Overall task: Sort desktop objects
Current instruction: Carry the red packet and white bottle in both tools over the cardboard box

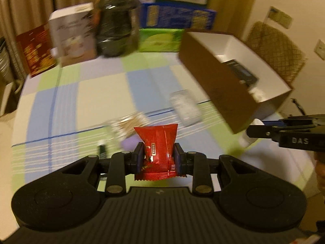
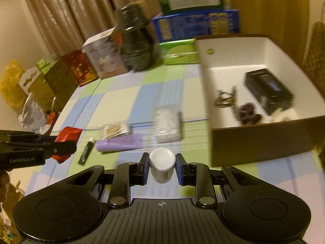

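Along my left tongs point(image 1: 158, 158) I see the pads pinched on a red foil packet point(image 1: 157, 148), which stands up between them above the checked counter point(image 1: 67, 101). Beyond it lie a clear bag of cotton swabs point(image 1: 130, 125), a purple tube point(image 1: 129, 143) and a clear wrapped pack point(image 1: 185, 107), all blurred. The brown box point(image 1: 217, 89) with a white inside sits to the right, a black carton point(image 1: 242, 72) in it. My right tongs come in from the right edge, with a white bottle point(image 1: 246, 140) at their tip.

Along my right tongs point(image 2: 161, 166) the pads are closed on that white bottle point(image 2: 161, 162), gripped at its sides with the cap toward the camera. On the counter point(image 2: 113, 99) ahead lie a small green tube point(image 2: 86, 152), the purple tube point(image 2: 119, 143), the swabs point(image 2: 115, 131) and the wrapped pack point(image 2: 167, 123). The box point(image 2: 262, 140) stands just right of them, holding the black carton point(image 2: 268, 90) and some dark small things I cannot make out. My left tongs point(image 2: 61, 149) show at the left edge with the red packet point(image 2: 67, 136).
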